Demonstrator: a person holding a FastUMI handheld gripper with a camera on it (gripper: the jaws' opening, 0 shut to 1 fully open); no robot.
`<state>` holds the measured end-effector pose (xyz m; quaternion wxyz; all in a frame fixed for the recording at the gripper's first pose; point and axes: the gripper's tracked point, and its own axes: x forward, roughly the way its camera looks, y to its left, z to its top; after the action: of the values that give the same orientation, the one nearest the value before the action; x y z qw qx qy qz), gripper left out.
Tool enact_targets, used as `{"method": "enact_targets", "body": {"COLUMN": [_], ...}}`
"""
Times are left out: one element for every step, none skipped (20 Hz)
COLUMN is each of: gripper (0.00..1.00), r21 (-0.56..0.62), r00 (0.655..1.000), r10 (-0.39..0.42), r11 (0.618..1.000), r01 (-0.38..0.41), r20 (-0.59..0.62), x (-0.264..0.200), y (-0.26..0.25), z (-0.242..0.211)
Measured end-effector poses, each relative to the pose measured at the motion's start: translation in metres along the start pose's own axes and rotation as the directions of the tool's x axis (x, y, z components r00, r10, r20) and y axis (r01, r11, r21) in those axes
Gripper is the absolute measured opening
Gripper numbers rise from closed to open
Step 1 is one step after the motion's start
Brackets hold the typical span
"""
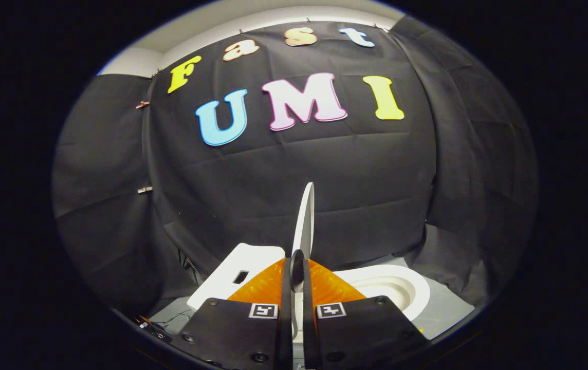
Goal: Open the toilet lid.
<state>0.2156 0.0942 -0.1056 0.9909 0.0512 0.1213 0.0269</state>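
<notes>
Gripper view shows your gripper (297, 267) with its fingers (287, 288) pinched tight on the toilet lid (305, 221), which stands edge-on and nearly upright. Right of the lid lies the open toilet bowl (394, 290); left of the lid sits the white tank (232, 277).

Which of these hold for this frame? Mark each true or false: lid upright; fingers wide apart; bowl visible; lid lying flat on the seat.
1. The toilet lid stands raised, seen edge-on. True.
2. The gripper has its fingers spread wide apart. False: they are drawn close together, pinching the lid's lower edge between them.
3. The open toilet bowl shows beside the fingers. True.
4. The lid lies flat on the seat. False: it rises above the fingers against the black cloth wall.
</notes>
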Motion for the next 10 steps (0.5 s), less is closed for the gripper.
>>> {"method": "enact_targets", "body": {"gripper": [0.13, 0.13, 0.13, 0.13, 0.13, 0.13, 0.13, 0.13, 0.13, 0.13], "r21": [-0.016, -0.030, -0.041, -0.051, -0.066, -0.082, -0.098, -0.112, -0.122, -0.132], "r00": [1.000, 1.000, 1.000, 1.000, 1.000, 1.000, 0.999, 0.999, 0.999, 0.999], "r10": [0.005, 0.011, 0.017, 0.022, 0.026, 0.029, 0.034, 0.040, 0.043, 0.046], "r11": [1.000, 1.000, 0.999, 0.998, 0.998, 0.996, 0.995, 0.993, 0.992, 0.990], "r01": [-0.005, -0.011, -0.017, -0.022, -0.026, -0.029, -0.034, -0.040, -0.044, -0.047], "r20": [0.001, 0.001, -0.001, -0.003, -0.004, -0.005, -0.005, -0.007, -0.010, -0.012], "x": [0.002, 0.003, 0.004, 0.006, 0.006, 0.007, 0.006, 0.007, 0.009, 0.010], "y": [0.007, 0.015, 0.023, 0.029, 0.037, 0.045, 0.053, 0.060, 0.067, 0.073], "z": [0.001, 0.001, 0.000, -0.001, -0.001, -0.003, -0.002, -0.004, -0.006, -0.007]}}
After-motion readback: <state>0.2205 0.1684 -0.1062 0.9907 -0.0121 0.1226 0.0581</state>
